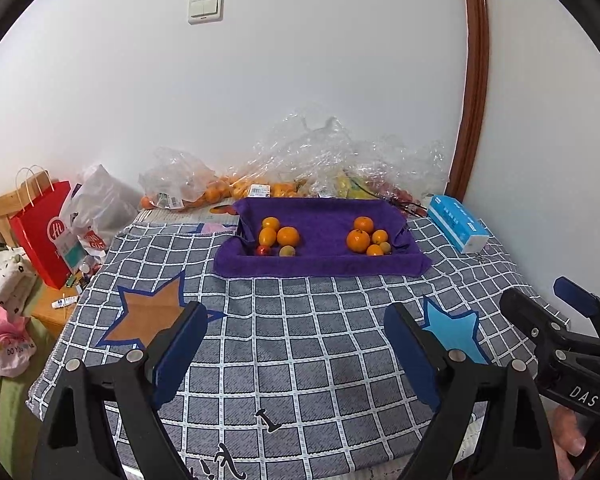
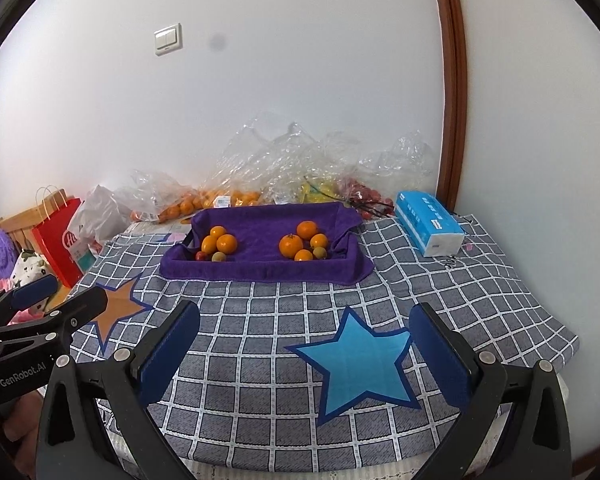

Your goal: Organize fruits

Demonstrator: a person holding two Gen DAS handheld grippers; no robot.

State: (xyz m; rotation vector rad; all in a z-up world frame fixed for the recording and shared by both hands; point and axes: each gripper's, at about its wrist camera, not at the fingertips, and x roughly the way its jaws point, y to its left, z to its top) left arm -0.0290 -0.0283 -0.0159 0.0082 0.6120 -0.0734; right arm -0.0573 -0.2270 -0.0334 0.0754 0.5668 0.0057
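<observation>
A purple towel-lined tray (image 1: 324, 266) (image 2: 260, 272) sits at the far middle of the checked cloth. Inside it lie two clusters of fruit: a left group of oranges (image 1: 288, 236) (image 2: 226, 243) with a small red fruit (image 1: 263, 251) and a pale green one (image 1: 287, 251), and a right group of oranges (image 1: 358, 240) (image 2: 291, 245). My left gripper (image 1: 296, 328) stands open over the near cloth, nothing between its blue pads. My right gripper (image 2: 306, 330) is open too, above the blue star, well short of the tray. Each gripper shows at the edge of the other's view.
Clear plastic bags of oranges (image 1: 216, 192) and other fruit (image 2: 324, 188) lie along the wall behind the tray. A blue tissue pack (image 1: 458, 224) (image 2: 428, 224) sits at the right. A red paper bag (image 1: 44, 232) and clutter stand off the table's left edge.
</observation>
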